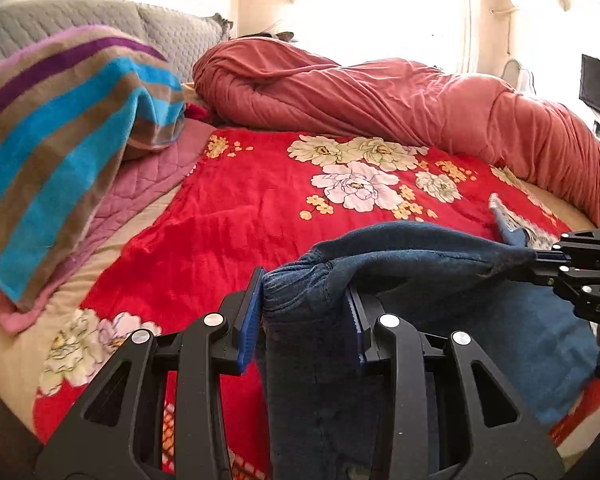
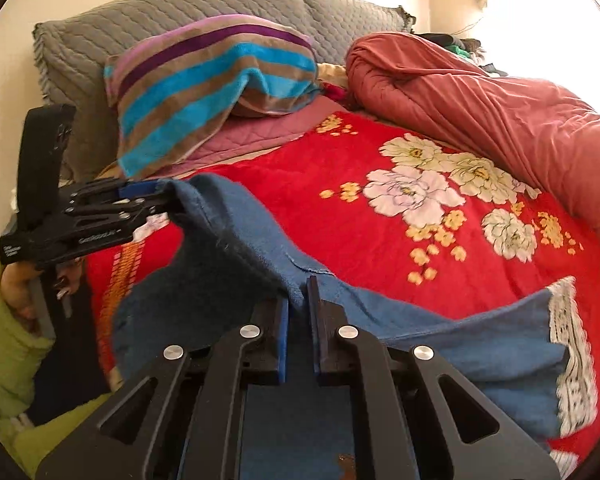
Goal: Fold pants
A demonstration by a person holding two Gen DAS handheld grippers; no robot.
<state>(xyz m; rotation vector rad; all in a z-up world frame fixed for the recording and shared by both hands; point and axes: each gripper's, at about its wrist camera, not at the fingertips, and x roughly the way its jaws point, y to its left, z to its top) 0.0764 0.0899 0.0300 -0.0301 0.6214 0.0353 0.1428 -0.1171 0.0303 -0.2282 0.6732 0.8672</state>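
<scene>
Blue denim pants [image 1: 420,256] with a white lace hem [image 2: 572,344] are held up over the red floral blanket [image 1: 240,208]. My left gripper [image 1: 304,304] is shut on a thick bunched part of the pants near the elastic waistband. In the right wrist view it shows at the left [image 2: 156,196], clamped on the fabric edge. My right gripper [image 2: 298,300] is shut on a fold of the pants [image 2: 236,232]. In the left wrist view it shows at the right edge [image 1: 540,260], pinching the cloth. The fabric hangs stretched between the two grippers.
A striped towel [image 2: 204,84] lies over pillows at the head of the bed. A rolled salmon quilt [image 1: 380,92] runs along the far side. A grey quilted headboard [image 2: 160,12] stands behind. A green sleeve [image 2: 4,340] is at the left.
</scene>
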